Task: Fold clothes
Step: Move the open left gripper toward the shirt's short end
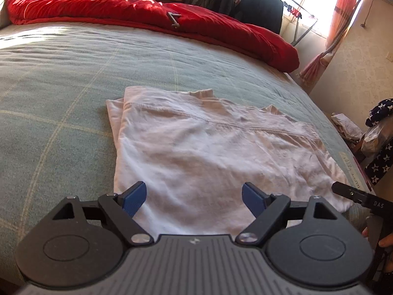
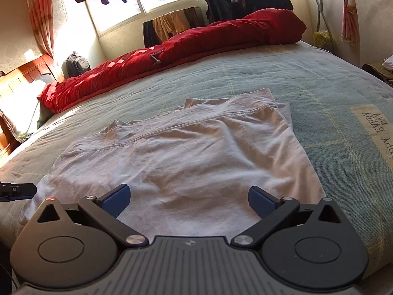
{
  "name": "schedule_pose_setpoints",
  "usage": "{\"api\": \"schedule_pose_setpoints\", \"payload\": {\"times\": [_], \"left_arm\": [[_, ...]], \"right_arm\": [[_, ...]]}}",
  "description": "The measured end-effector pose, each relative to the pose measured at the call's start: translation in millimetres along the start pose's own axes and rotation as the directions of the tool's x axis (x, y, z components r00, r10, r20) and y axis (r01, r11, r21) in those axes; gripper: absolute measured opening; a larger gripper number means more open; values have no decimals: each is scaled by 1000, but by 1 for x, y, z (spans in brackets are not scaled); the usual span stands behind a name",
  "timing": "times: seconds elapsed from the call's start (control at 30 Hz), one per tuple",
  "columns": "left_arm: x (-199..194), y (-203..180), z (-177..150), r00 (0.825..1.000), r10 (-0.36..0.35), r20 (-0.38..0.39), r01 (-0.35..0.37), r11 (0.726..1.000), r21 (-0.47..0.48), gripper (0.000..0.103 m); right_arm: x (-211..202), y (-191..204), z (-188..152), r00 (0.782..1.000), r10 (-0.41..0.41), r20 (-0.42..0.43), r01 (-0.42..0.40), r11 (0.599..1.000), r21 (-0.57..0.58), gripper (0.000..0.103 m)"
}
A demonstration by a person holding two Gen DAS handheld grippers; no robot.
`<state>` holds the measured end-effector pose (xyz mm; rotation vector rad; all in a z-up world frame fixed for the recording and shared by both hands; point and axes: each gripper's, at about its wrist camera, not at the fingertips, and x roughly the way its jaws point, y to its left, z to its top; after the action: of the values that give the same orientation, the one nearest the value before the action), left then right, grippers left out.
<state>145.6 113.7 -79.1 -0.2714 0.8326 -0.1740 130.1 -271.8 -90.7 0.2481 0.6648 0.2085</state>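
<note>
A pale pink garment lies folded flat on the green checked bedspread, with a stitched hem across its upper layer. My left gripper hovers over its near edge, jaws wide open, nothing between the blue pads. In the right wrist view the same garment spreads ahead, and my right gripper is open above its near edge, empty. The tip of the right gripper shows at the garment's right corner in the left wrist view. The left gripper's tip shows at the left edge of the right wrist view.
A red duvet is bunched along the far side of the bed, with a small metal object on it. Dark clothes hang on a rack by the window. A wooden headboard and a star-patterned cloth flank the bed.
</note>
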Motion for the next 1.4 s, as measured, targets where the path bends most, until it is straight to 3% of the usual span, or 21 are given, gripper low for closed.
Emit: {"api": "schedule_pose_setpoints", "payload": {"times": [0.17,0.3,0.43,0.57,0.87,1.1,1.4], "left_arm": [[-16,2,-12,999,35,19,-34,999,-43,85],[-25,-6,-4,998,28,64,-28,1000,3,85],[-14,-13,-4,999,7,39,-8,1000,16,85],[-2,-7,-14,1000,18,0,-18,999,-35,85],[-12,-27,-10,999,-34,27,34,999,8,86],[6,-32,-25,998,-41,-51,42,999,13,86],[-5,-34,-22,999,-36,-24,37,999,15,87]], "right_arm": [[-3,-8,2,1000,-23,13,23,1000,16,103],[-1,-12,3,999,-27,17,27,999,44,103],[-2,-10,1,1000,-26,10,26,999,31,103],[-4,-9,2,999,-42,12,42,999,24,103],[-4,-12,2,999,-39,18,38,999,30,103],[-5,-16,0,999,-44,15,43,998,41,103],[-8,-23,-1,1000,-7,18,6,998,58,103]]}}
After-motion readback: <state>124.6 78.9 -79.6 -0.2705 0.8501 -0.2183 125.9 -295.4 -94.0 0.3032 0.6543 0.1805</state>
